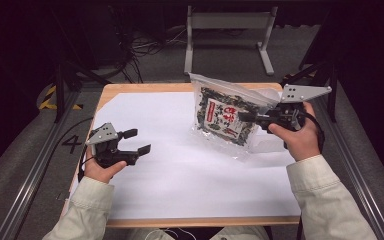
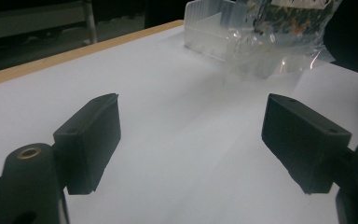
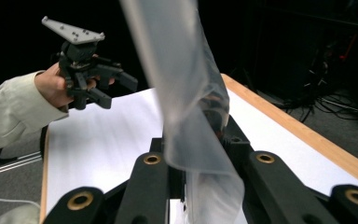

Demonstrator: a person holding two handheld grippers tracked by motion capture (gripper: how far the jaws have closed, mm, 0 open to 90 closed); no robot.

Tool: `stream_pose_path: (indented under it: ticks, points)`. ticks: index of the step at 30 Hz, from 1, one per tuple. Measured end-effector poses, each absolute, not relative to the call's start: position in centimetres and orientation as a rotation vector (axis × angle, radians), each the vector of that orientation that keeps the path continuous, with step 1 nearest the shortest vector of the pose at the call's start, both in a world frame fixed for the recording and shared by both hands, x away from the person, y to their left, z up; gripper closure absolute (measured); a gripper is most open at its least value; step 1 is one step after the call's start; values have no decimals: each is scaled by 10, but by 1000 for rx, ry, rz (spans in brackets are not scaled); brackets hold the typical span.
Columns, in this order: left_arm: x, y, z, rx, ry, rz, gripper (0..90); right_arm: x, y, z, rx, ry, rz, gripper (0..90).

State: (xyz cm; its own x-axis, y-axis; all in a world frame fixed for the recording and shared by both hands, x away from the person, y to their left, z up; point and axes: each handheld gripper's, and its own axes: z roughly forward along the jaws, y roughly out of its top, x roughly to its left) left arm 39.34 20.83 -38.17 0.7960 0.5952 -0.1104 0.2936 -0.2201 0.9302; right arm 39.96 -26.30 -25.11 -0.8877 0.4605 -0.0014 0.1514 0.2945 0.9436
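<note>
A clear plastic bag (image 1: 222, 117) of dark dried food with a red and white label hangs tilted above the right side of the white sheet (image 1: 180, 170). My right gripper (image 1: 243, 116) is shut on the bag's right edge; in the right gripper view the clear film (image 3: 182, 84) rises from between the closed jaws. My left gripper (image 1: 136, 141) is held low over the sheet's left side, open and with nothing between its pads (image 2: 93, 140). The bag (image 2: 284, 18) lies far ahead of it. The left gripper (image 3: 116, 88) also appears in the right gripper view.
A clear plastic container (image 1: 270, 95) stands behind the bag at the table's far right corner, also visible as the container (image 2: 209, 28) in the left gripper view. The wooden table edge (image 1: 145, 87) frames the sheet. A metal stand (image 1: 227, 22) and cables are on the floor beyond.
</note>
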Motion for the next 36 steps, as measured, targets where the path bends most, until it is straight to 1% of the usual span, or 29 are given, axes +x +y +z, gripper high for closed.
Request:
stream_pose_path:
  ticks: [7,10,17,23,36]
  points:
    - [402,215,-398,1820,723,332,191,410,-271,-243,624,2255,1608,760]
    - [406,216,-404,1829,736,328,173,416,-277,-237,672,2236,1599,759]
    - [411,217,-417,1857,748,308,167,428,-288,-233,736,2212,1583,760]
    - [413,219,-421,1857,737,312,166,440,-299,-230,788,2189,1558,760]
    - [415,220,-423,1864,733,304,169,451,-321,-225,855,2126,1515,759]
